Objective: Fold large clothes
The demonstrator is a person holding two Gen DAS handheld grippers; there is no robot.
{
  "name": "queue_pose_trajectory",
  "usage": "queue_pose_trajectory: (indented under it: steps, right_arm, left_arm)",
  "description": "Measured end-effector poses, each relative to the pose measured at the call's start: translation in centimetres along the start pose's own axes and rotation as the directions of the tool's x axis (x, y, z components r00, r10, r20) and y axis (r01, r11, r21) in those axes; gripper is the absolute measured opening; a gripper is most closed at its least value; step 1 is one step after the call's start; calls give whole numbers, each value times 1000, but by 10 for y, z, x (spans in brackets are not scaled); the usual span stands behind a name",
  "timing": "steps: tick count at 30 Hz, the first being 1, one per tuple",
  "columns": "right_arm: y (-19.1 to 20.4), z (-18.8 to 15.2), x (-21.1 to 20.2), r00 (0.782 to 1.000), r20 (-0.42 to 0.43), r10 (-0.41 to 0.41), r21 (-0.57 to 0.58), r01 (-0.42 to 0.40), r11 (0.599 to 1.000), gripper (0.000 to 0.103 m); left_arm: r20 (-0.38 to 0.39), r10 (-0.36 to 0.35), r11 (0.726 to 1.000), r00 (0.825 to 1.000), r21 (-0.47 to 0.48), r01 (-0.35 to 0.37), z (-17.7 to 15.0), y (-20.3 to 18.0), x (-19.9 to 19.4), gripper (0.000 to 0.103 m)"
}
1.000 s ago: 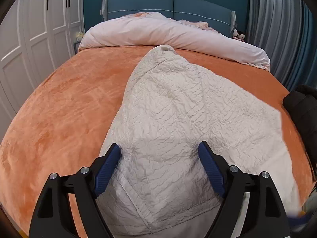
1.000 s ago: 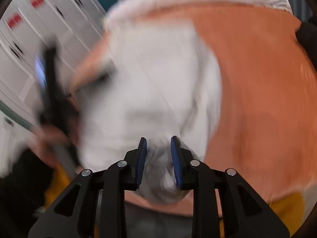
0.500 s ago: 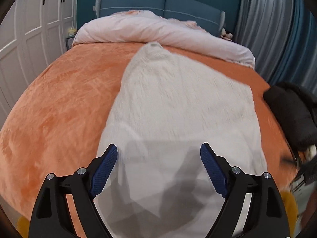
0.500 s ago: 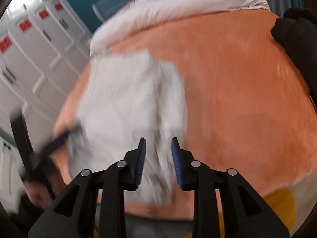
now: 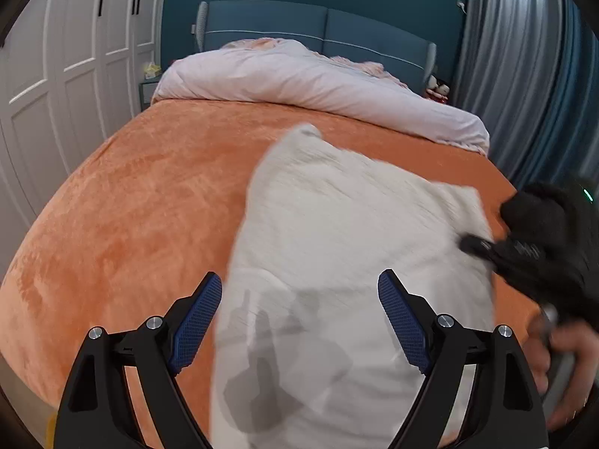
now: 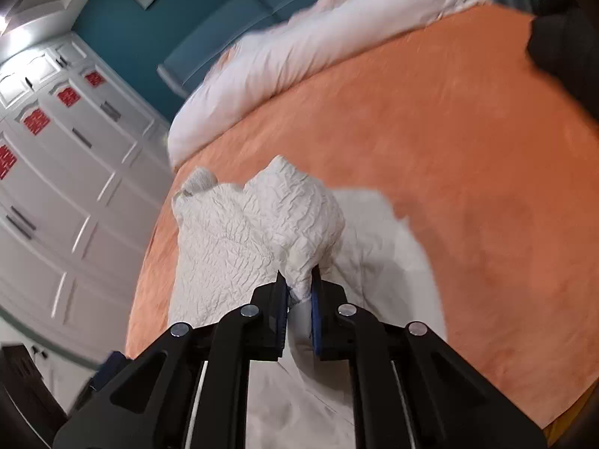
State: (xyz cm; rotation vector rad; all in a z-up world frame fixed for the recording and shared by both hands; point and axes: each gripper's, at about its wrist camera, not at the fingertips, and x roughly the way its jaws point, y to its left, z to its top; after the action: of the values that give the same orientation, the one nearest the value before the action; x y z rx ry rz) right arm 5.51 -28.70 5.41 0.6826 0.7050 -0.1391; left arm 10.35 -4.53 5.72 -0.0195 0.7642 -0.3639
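From the left wrist: the left gripper (image 5: pixel 299 321) hangs released, jaws wide, above the near end of the white garment (image 5: pixel 337 232), which lies on the orange blanket (image 5: pixel 131 202). A second ago it was lower, closer to the cloth.

From the right wrist: the right gripper (image 6: pixel 297 299) is closing and now pinches a fold of the garment (image 6: pixel 262 224); before, it held nothing. I think the next fold begins.

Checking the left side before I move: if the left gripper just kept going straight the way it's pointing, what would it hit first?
Most likely the white garment lying on the orange bedspread. The left gripper is open and angled down at it, nothing between; exact depth is unclear.
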Motion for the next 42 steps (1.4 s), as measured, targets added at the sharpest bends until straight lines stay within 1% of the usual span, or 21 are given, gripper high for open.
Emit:
queue_pose_trajectory:
  steps: [1,2,4,6,7,9,13,16,20,26,34,39,42]
  right_arm:
    - [-3,-3,5,1000,-1,-31,-3,31,1000,9]
    - [-11,-7,18,998,-25,-56,-4,56,998,9]
    - [-27,-17,40,997,-45,-62,17,63,998,12]
    - [-32,-22,48,996,-33,-79,7,79,997,14]
    - [-31,-24,50,996,-26,-90,-5,90,996,15]
    - [-29,-28,59,995,-24,-96,-31,95,995,17]
    - [-21,-37,70,991,9,-130,-99,131,986,20]
    - [-23,-41,71,991,22,-131,-103,132,986,20]
    - [-30,-43,78,994,25,-105,-96,107,990,20]
    - [-39,-44,77,998,25,-59,-69,60,996,20]
    - [-43,-45,80,999,26,-33,-58,34,998,20]
    - [-42,-43,79,999,28,-41,-68,43,997,20]
    - [-37,-38,77,998,9,-62,-104,63,993,21]
  left_arm:
    - [-7,1,1000,1000,-2,-1,2,0,6,83]
    - [-21,3,1000,1000,-1,-3,3,-1,16,83]
    - [-59,20,1000,998,1,-20,-1,-3,40,83]
    - [-94,35,999,995,-7,-36,-7,-1,58,84]
    - [-100,18,999,995,-35,-21,-12,1,65,85]
    - [-90,26,998,996,-55,-31,-17,4,69,88]
    - [-80,48,997,996,-56,-53,-24,1,79,93]
    - [-77,58,996,995,-58,-62,-27,0,87,98]
    - [-73,59,997,996,-52,-63,-31,0,94,98]
    - [-51,91,996,995,-18,-92,-38,-7,101,98]
    - [-31,116,993,993,6,-116,-43,-10,108,98]
    - [-24,136,991,990,21,-136,-45,-12,110,98]
    - [-32,138,990,990,18,-138,-43,-12,109,98]
